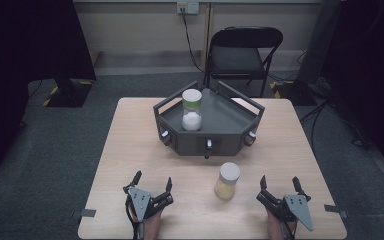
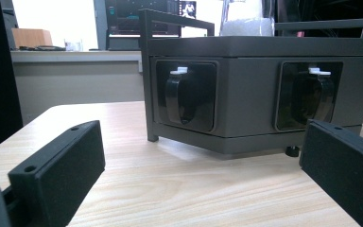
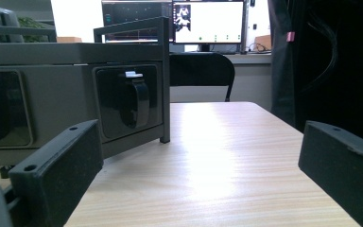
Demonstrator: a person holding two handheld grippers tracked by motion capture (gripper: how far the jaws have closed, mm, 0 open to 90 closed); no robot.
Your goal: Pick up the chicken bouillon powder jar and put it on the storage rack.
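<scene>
Black folding chair (image 1: 244,55) behind table (image 1: 130,150)

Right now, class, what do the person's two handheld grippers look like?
The left gripper and right gripper are black two-jaw tools, each topped by a grey three-cornered plate with small holes. Up close, the jaws are blocky, matte black pads with screw holes.

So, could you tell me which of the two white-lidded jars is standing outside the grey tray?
The clear jar of yellowish powder, standing on the wooden table near the right claw; the green-banded jar of white powder stands inside the tray.
</scene>
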